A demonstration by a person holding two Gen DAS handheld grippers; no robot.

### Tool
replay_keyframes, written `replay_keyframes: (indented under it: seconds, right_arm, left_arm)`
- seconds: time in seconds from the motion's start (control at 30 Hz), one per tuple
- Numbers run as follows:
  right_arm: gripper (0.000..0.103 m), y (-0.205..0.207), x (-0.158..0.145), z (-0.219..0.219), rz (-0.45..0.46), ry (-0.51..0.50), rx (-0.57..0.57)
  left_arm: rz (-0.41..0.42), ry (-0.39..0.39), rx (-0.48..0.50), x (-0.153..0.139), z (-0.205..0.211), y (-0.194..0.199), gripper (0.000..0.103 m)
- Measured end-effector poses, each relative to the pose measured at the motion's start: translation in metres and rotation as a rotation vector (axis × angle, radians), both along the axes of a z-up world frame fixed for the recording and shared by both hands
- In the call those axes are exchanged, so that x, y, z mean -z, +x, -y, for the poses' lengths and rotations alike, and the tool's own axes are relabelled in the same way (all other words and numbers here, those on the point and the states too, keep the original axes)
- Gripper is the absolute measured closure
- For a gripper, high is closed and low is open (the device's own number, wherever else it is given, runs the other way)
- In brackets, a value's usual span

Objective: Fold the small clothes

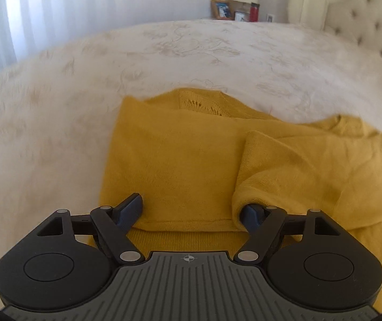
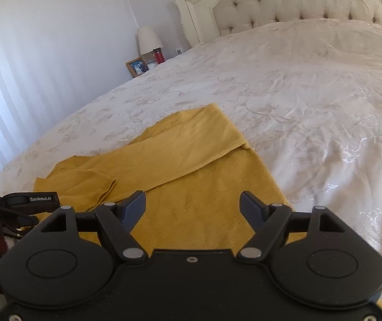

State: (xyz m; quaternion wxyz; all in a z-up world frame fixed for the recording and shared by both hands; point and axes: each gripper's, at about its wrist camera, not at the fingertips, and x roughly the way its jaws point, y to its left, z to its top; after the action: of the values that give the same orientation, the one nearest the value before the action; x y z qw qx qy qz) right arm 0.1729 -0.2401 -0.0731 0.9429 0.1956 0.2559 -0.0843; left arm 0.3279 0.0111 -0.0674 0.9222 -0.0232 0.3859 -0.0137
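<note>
Both claws wide, empty. Left gripper (image 1: 191, 211) low over yellow sweater (image 1: 180, 160), near hem. Tip: pinch both layers, fold toward far edge, smooth sleeve (image 1: 284, 165) first. Right gripper (image 2: 192, 208) should match.

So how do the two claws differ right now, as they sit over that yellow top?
The left claw has a sleeve cuff draped over one finger; the right claw has only flat fabric between its fingers. The left sits at the yellow top's folded hem, the right over its open middle. Both are open.
</note>
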Motion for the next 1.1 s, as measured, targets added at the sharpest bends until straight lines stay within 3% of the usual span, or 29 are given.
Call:
replay_keyframes:
  seconds: [0.07, 0.2, 0.27, 0.43, 0.53, 0.77, 0.93, 1.1]
  right_arm:
    - [0.024, 0.001, 0.000, -0.001, -0.001, -0.002, -0.004]
    - [0.024, 0.001, 0.001, -0.001, -0.001, 0.006, -0.003]
    - [0.024, 0.002, 0.001, -0.001, -0.003, 0.002, -0.005]
    - [0.024, 0.002, -0.001, -0.005, 0.001, -0.003, -0.017]
    - [0.024, 0.002, -0.001, -0.005, 0.002, -0.004, -0.019]
    - [0.024, -0.001, 0.000, 0.001, 0.003, 0.013, -0.001]
    - [0.024, 0.000, 0.000, 0.002, 0.006, 0.018, 0.000]
    - [0.024, -0.001, 0.000, 0.004, 0.006, 0.024, 0.004]
  left_arm:
    - [0.018, 0.010, 0.032, -0.002, -0.002, -0.008, 0.027]
    - [0.090, 0.149, 0.102, -0.011, 0.011, -0.031, 0.027]
    - [0.119, 0.182, 0.104, -0.016, 0.012, -0.040, 0.028]
    - [0.172, 0.195, 0.103, -0.030, 0.013, -0.055, 0.028]
    - [0.180, 0.221, 0.167, -0.034, 0.029, -0.057, 0.028]
    - [0.182, 0.271, 0.326, -0.017, 0.090, -0.049, 0.028]
    - [0.201, 0.353, 0.424, 0.002, 0.130, -0.045, 0.028]
    - [0.198, 0.425, 0.430, 0.013, 0.148, -0.037, 0.030]
